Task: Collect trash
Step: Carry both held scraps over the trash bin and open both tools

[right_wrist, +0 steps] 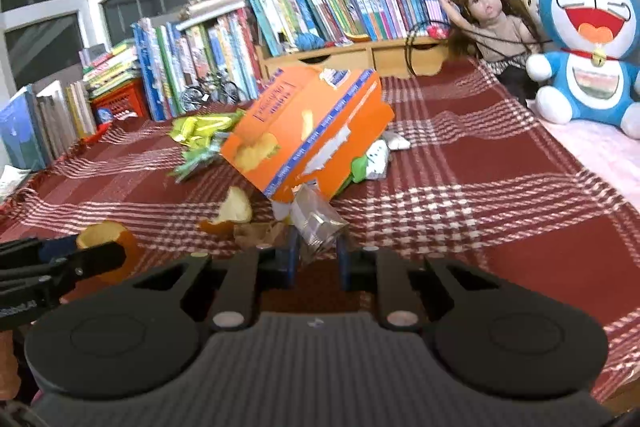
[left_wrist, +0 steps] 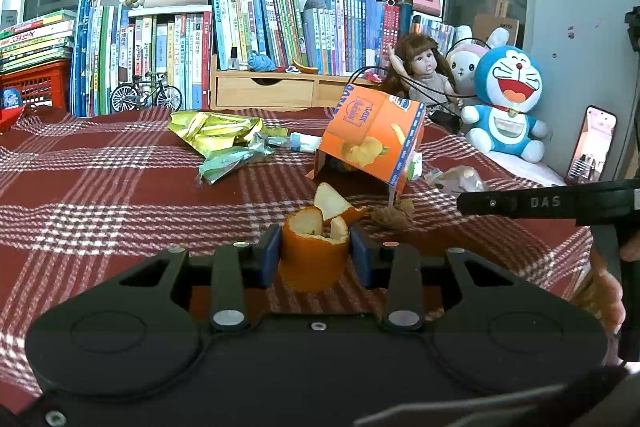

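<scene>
My left gripper (left_wrist: 314, 253) is shut on a cup-shaped orange peel (left_wrist: 312, 255) just above the red plaid cloth (left_wrist: 120, 195). More peel pieces (left_wrist: 332, 203) lie right behind it. An orange snack box (left_wrist: 372, 139) leans tilted over other scraps at the centre. Beside it lie green and yellow wrappers (left_wrist: 216, 131) and crumpled brown paper (left_wrist: 394, 217). In the right wrist view, my right gripper (right_wrist: 318, 255) is shut on a crinkled clear wrapper (right_wrist: 316, 223) below the orange snack box (right_wrist: 308, 131). The left gripper (right_wrist: 60, 267) with its peel (right_wrist: 108, 239) shows at the left.
Rows of books (left_wrist: 248, 23) and a wooden drawer organiser (left_wrist: 272, 91) line the back. A doll (left_wrist: 424, 67), a blue cat plush (left_wrist: 506, 99) and a propped phone (left_wrist: 592, 143) stand at the right. A toy bicycle (left_wrist: 146, 95) and red basket (left_wrist: 36, 83) sit back left.
</scene>
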